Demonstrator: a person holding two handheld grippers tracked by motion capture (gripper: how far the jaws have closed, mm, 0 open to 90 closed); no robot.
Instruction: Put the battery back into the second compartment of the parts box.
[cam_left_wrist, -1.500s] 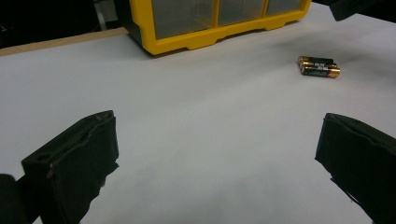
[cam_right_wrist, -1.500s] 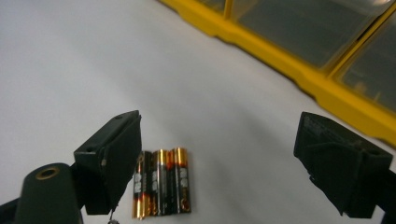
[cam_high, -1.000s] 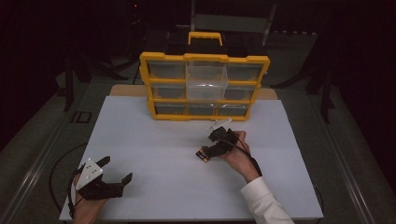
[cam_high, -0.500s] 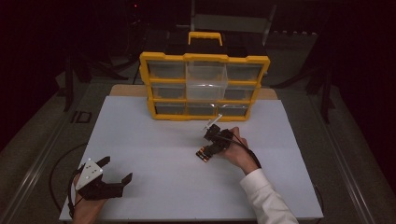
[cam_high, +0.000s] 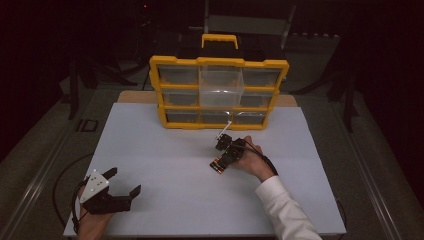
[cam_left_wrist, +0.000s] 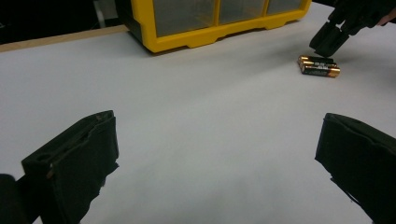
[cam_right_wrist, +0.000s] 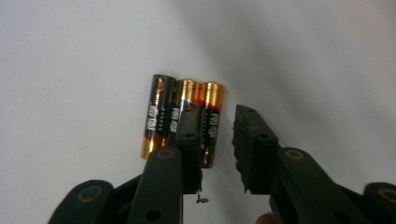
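Three gold-and-black batteries (cam_right_wrist: 182, 119) lie side by side on the white table top (cam_high: 165, 150), also seen as the batteries (cam_high: 218, 167) and the batteries (cam_left_wrist: 319, 66). My right gripper (cam_right_wrist: 217, 112) hangs just over them, jaws a narrow gap apart and open. Its left jaw covers the middle battery, and the rightmost battery lies partly under the gap. From above, the right gripper (cam_high: 223, 160) points down-left at the batteries. My left gripper (cam_high: 120, 187) rests wide open near the front left corner, holding nothing; its jaws frame bare table in the left gripper (cam_left_wrist: 215, 158) view.
A yellow drawer organizer (cam_high: 219, 92) with clear drawers and a top handle stands at the back middle of the table, the organizer (cam_left_wrist: 210, 23) also being visible from the left. A white sleeve (cam_high: 285, 210) comes in from the bottom right. Dark surroundings ring the table.
My right gripper has shifted slightly left, closer over the batteries. The left gripper has not moved.
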